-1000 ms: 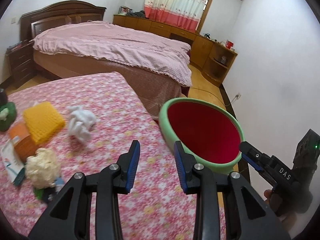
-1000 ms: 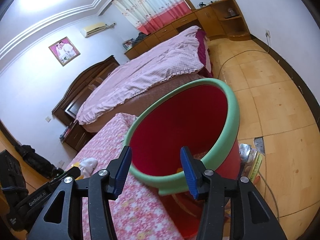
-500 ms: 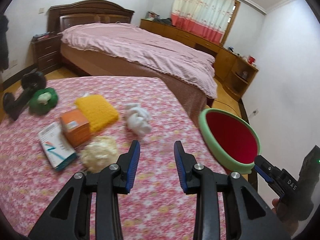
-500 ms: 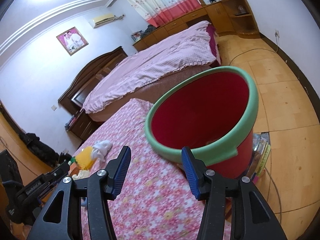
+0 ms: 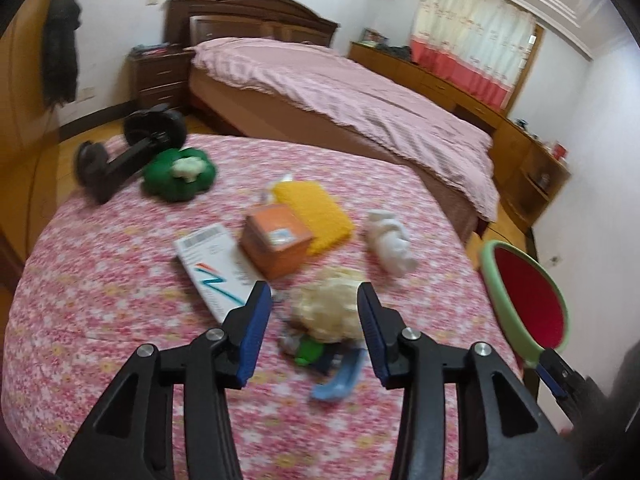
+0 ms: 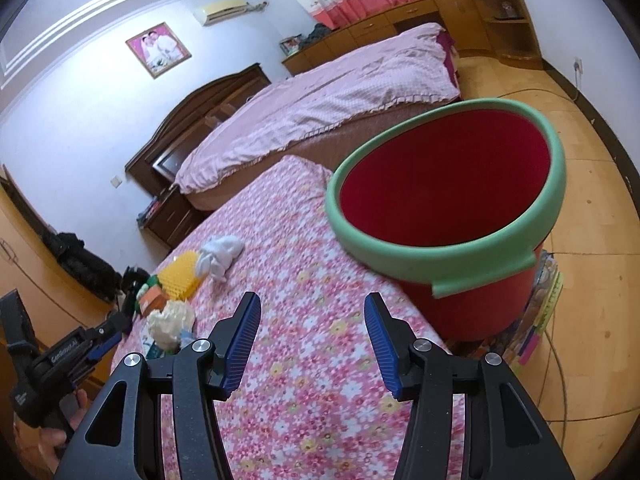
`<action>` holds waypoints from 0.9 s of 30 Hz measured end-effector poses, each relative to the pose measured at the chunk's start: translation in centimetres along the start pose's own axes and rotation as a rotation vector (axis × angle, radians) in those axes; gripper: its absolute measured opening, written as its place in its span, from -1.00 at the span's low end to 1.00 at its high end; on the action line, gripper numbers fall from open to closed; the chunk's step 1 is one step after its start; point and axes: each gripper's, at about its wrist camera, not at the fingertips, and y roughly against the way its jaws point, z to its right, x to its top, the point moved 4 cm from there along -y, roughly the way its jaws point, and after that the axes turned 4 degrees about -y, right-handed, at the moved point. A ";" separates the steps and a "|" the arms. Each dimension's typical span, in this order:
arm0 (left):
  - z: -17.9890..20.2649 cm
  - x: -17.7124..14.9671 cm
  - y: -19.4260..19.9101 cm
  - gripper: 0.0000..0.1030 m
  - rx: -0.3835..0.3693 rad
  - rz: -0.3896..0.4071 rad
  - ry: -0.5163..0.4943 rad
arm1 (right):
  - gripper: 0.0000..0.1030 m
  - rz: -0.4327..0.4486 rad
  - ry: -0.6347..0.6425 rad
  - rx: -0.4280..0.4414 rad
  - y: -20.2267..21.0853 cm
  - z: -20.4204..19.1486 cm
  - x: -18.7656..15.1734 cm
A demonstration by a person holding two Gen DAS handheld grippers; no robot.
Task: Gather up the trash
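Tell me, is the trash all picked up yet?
Not yet. The red bin looks empty as far as its inside shows. Both tools are empty: the left tool, its jaws just opened wider, points at the cream crumpled wad, likely the first pick. The right tool hangs open over the flowered cloth. The white wad and wrappers also wait.

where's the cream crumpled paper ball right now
In the left wrist view, the cream paper ball lies on the floral tablecloth, just ahead of the orange box.
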 end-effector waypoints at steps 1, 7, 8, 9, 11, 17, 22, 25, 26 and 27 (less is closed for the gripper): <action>-0.6 0.0 -0.3 -0.02 0.032 -0.004 0.011 | 0.08 -0.006 0.001 -0.001 -0.2 0.0 -0.1; -2.9 -0.2 -2.6 0.10 0.129 -0.037 0.047 | 0.08 -0.030 -0.010 -0.009 -1.1 0.5 -0.6; -3.3 -0.2 -3.2 0.10 0.132 -0.055 0.058 | 0.08 -0.033 -0.012 -0.011 -1.3 0.6 -0.5; -3.5 -0.1 -3.6 0.10 0.133 -0.066 0.062 | 0.08 -0.036 -0.014 -0.013 -1.5 0.7 -0.5; -3.9 -0.2 -4.8 0.10 0.141 -0.098 0.073 | 0.08 -0.044 -0.020 -0.017 -1.8 0.9 -0.6; -4.3 0.1 -6.5 0.19 0.204 -0.109 0.067 | 0.08 -0.058 -0.032 -0.023 -2.4 1.7 -0.7; -5.4 -0.2 -7.8 0.22 0.176 -0.134 0.128 | 0.09 -0.065 -0.037 -0.023 -2.8 1.9 -0.8; -5.6 -0.2 -8.0 0.22 0.169 -0.127 0.122 | 0.09 -0.066 -0.038 -0.023 -2.9 2.1 -0.9; -5.7 -0.2 -8.2 0.22 0.166 -0.123 0.118 | 0.09 -0.067 -0.039 -0.023 -2.9 2.1 -0.9; -5.8 -0.2 -8.2 0.22 0.163 -0.119 0.115 | 0.09 -0.068 -0.039 -0.023 -3.0 2.2 -0.9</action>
